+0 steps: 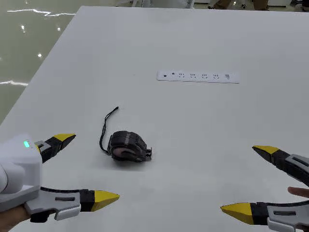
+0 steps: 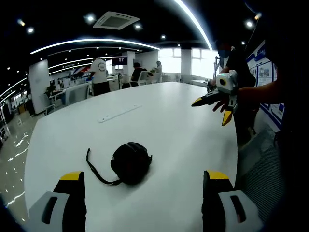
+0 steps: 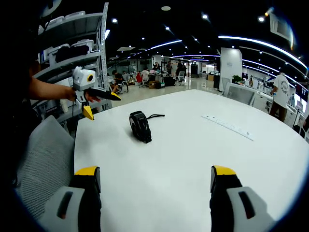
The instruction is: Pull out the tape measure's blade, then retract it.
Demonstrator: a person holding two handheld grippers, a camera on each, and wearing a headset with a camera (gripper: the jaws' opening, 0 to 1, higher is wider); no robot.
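Tape measure (image 1: 128, 146) lay untouched on the white surface (image 1: 207, 125), in its near-left part, closer to the near edge than to the far one. No blade showed outside the black case; only the small hook sat at the case's right side, so the pull-out had not yet begun, and the retraction was left to do as well.

At the left, the left hand-held gripper (image 1: 96, 166) hovered over the near edge with its yellow-tipped jaws spread wide and nothing between them, near the case but apart from it. A thin black cord (image 1: 104, 128) ran from the case's left side toward the far edge. Right of the case the surface was bare up to the right hand-held gripper (image 1: 237, 178), which also hung wide and empty, well apart from the case. A white power strip (image 1: 198, 76) lay flat farther back and to the right.

By my reading, the whole task remained: hold the case, catch the hook, draw the blade out, then let it back in.
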